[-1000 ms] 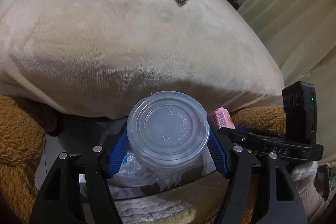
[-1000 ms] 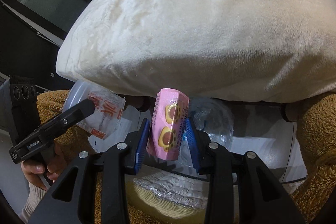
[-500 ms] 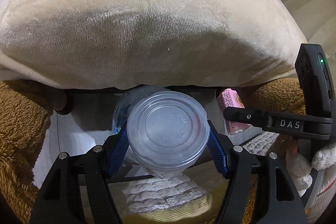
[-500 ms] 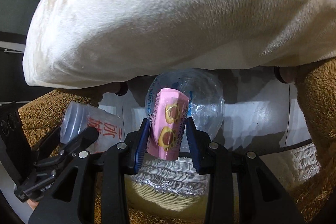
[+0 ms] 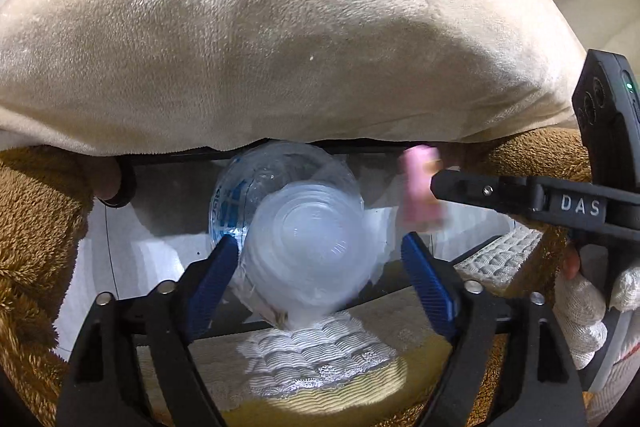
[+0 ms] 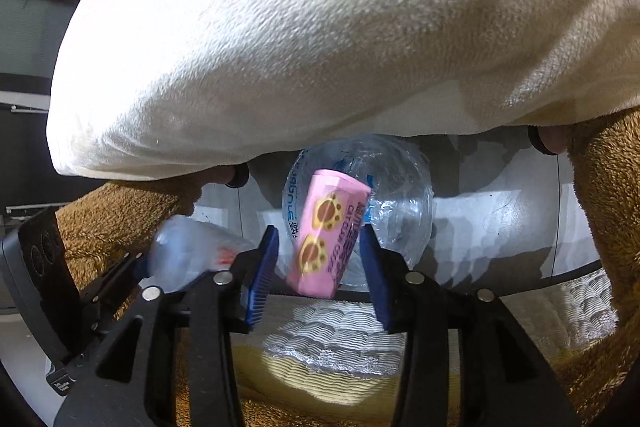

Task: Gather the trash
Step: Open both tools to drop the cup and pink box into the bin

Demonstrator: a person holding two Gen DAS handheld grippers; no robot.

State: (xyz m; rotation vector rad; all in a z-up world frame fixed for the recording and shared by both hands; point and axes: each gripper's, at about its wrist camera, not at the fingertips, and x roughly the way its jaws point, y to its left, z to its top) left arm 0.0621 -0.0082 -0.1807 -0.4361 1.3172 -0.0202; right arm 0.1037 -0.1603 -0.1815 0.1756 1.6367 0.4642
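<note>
A cream plush blanket fills the upper field, overhanging the scene. Brown shaggy fabric flanks both sides. Below lies a white textured cloth — resting on a yellow surface.

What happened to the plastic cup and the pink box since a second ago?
Both got let go. The left gripper is opening, and the clear cup, blurred, drops away from its pads. The right gripper is opening too, and the pink box tips loose between them. Both grippers dipped toward the clear bottle below. The cream blanket stayed put.
</note>
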